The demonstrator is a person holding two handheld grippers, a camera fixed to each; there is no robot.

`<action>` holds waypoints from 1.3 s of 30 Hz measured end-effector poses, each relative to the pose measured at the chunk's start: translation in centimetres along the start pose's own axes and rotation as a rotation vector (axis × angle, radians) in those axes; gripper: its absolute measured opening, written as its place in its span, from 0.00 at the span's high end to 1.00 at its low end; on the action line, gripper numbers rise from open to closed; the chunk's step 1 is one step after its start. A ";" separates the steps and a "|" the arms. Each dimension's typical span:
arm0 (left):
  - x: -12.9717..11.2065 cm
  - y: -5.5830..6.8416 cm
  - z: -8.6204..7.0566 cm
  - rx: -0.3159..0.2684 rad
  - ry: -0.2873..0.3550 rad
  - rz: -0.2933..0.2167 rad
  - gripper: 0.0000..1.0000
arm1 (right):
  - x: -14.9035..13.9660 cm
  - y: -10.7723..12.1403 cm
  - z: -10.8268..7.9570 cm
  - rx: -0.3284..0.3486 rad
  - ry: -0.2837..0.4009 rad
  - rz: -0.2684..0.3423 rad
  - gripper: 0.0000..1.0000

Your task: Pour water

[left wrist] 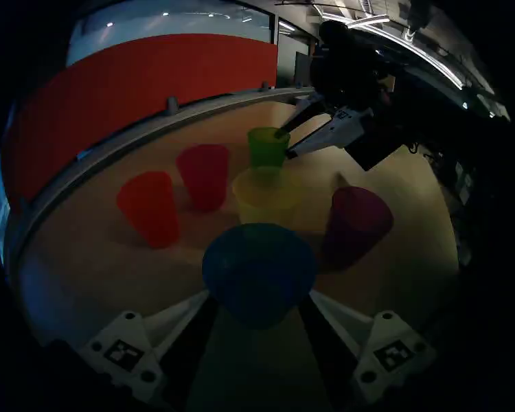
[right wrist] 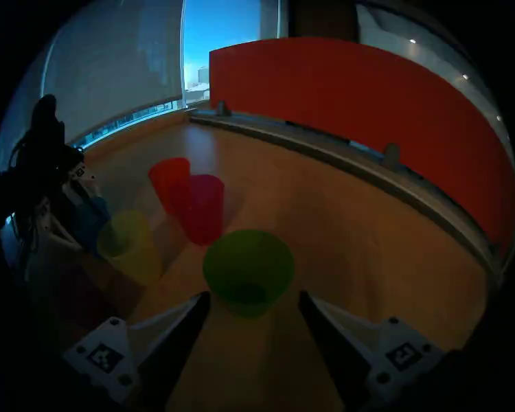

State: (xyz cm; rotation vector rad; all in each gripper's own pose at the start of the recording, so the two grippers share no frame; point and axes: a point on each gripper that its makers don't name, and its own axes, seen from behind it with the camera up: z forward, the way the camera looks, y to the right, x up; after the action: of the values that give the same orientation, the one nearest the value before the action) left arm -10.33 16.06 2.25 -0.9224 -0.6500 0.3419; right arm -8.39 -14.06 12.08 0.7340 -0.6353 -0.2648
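My left gripper (left wrist: pixel 259 296) is shut on a blue cup (left wrist: pixel 257 271), with both fingertips against its sides. Just beyond it on the wooden table (left wrist: pixel 86 268) stands a yellow cup (left wrist: pixel 264 196). A green cup (left wrist: pixel 268 145) stands farther back, and my right gripper (left wrist: pixel 285 143) reaches its right edge. In the right gripper view, the green cup (right wrist: pixel 247 271) sits upright between the tips of my right gripper (right wrist: pixel 254 295). That gripper is open, with a small gap at its right finger. The left gripper (right wrist: pixel 69 206) holds the blue cup (right wrist: pixel 93 221) at the far left.
An orange cup (left wrist: pixel 150 206), a crimson cup (left wrist: pixel 204 175) and a purple cup (left wrist: pixel 353 223) stand around the yellow one. A metal rail (left wrist: pixel 141 130) and a red panel (left wrist: pixel 141 75) bound the table's far edge. Bare tabletop (right wrist: pixel 367 261) lies right of the green cup.
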 end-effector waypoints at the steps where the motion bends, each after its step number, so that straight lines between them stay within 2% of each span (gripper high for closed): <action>1: 0.2 0.0 -0.1 0.002 0.007 -0.001 0.23 | 0.0 0.0 0.1 0.001 0.000 0.000 0.00; 12: 2.5 -0.8 -2.1 0.032 0.090 -0.046 0.22 | 0.3 -0.3 0.8 0.004 0.002 -0.004 0.00; 27: 6.8 -2.3 -5.4 0.080 0.226 -0.073 0.22 | 0.6 -0.2 1.5 -0.002 0.007 -0.008 0.00; 39: 8.9 -3.0 -7.9 0.115 0.278 -0.059 0.22 | 0.8 -0.6 2.6 0.004 0.002 -0.016 0.00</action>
State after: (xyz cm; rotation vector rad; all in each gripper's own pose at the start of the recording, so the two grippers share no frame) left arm 1.59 14.15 4.57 -0.8205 -0.3972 0.1913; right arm -9.41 -16.24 13.46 0.7431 -0.6287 -0.2778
